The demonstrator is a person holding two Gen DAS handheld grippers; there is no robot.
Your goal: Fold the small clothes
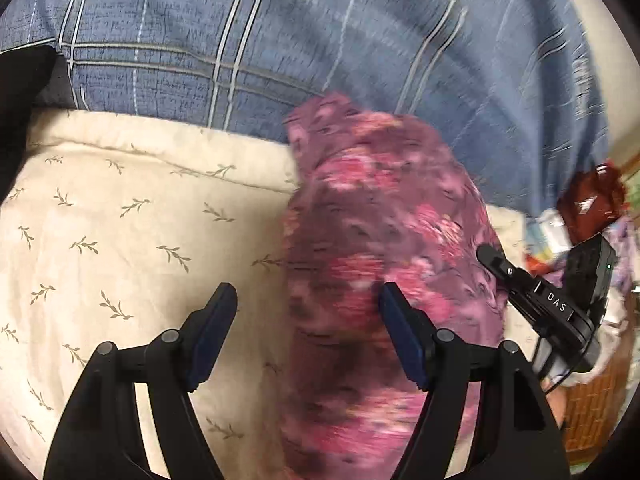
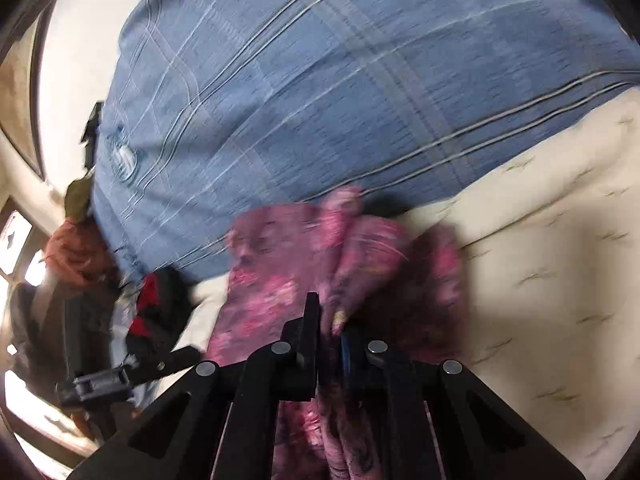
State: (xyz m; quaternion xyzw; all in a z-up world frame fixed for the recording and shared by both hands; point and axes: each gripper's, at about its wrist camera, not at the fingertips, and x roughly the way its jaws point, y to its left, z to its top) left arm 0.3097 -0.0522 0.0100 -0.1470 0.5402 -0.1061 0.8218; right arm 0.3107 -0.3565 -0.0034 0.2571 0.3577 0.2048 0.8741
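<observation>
Left wrist view first: the left gripper [image 1: 308,308] hangs with its fingers [image 1: 214,340] spread wide and nothing between them. Under it lies the cream leaf-print sheet [image 1: 100,240] of a bed. The pink floral garment [image 1: 380,240] runs in a bunched, blurred strip up the frame, passing just beside the right-hand finger. I cannot tell whether it touches that finger. The right gripper [image 1: 496,266] pokes in from the right edge, at the cloth's far side. A blue plaid quilt [image 1: 280,40] is piled behind.

Over to the right wrist view: here the fingers [image 2: 310,332] of the right gripper are pressed together on a fold of the floral garment, and the cloth streams away from them, crumpled and smeared with motion. It lies over the cream sheet with the plaid quilt beyond. The left gripper shows low at the left, dark and clear of the fabric.

My read: this is the early spreading step, one corner held, nothing folded yet. Next, the free left gripper needs to find an opposite edge and pinch it, so the two can draw the piece flat on the bed.
</observation>
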